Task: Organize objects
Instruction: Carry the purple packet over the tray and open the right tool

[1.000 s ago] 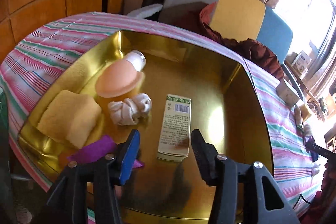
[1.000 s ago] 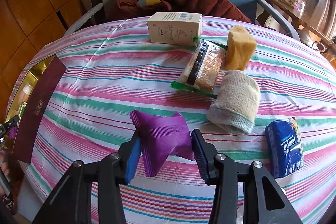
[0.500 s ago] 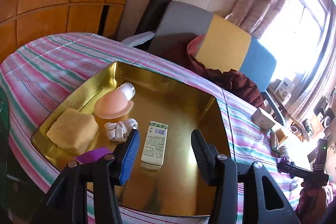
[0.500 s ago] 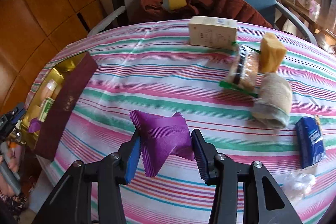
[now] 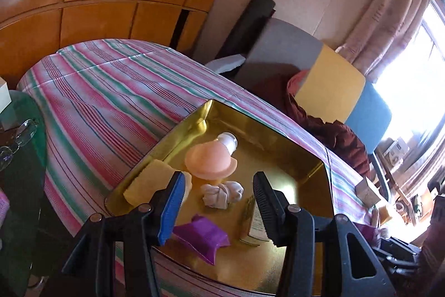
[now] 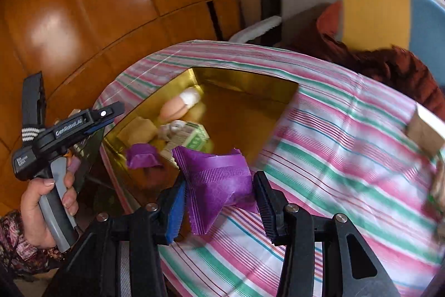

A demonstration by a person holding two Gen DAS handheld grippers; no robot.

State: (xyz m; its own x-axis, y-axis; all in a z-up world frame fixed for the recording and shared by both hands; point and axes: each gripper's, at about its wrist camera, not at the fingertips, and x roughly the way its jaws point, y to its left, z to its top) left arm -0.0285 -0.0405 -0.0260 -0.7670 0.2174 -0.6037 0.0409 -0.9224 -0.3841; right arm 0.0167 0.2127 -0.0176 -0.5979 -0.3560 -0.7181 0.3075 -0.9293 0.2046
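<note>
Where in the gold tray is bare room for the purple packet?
The gold tray is bare on its right half, between the green-white box and the right wall. The left side is crowded: sponge, peach bottle, white cloth, another purple packet.

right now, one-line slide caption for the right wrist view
Right gripper carries a purple packet toward the gold tin on the striped tablecloth.

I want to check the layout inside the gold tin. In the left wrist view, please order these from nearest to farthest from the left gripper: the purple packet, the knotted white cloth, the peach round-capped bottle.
1. Purple packet, lying in the gold tin beside the left gripper's blue pad.
2. Knotted white cloth, mid-tin, beyond the fingertips.
3. Peach round-capped bottle, toward the far wall.
</note>
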